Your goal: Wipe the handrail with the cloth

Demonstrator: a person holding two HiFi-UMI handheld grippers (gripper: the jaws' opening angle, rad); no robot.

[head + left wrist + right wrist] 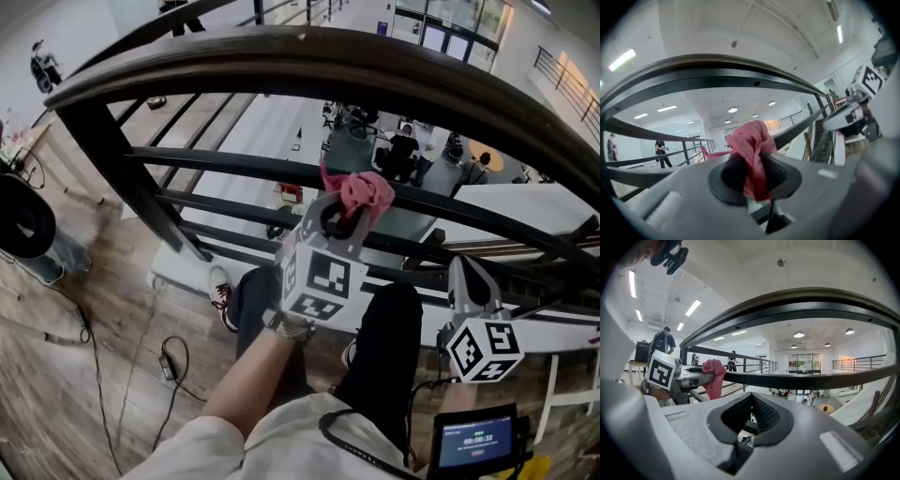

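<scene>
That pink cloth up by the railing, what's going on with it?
A person holds a two-jaw gripper in each hand at a dark railing above an open hall. The left gripper is clamped on the pink cloth and holds it up at one of the middle bars, below the broad top handrail. Whether the cloth touches the bar is hard to tell. The right gripper hangs lower, jaws together, holding nothing.

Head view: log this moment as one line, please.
left claw: shut on pink cloth | cloth: at middle rail bar, below top handrail | right claw: shut, empty
</scene>
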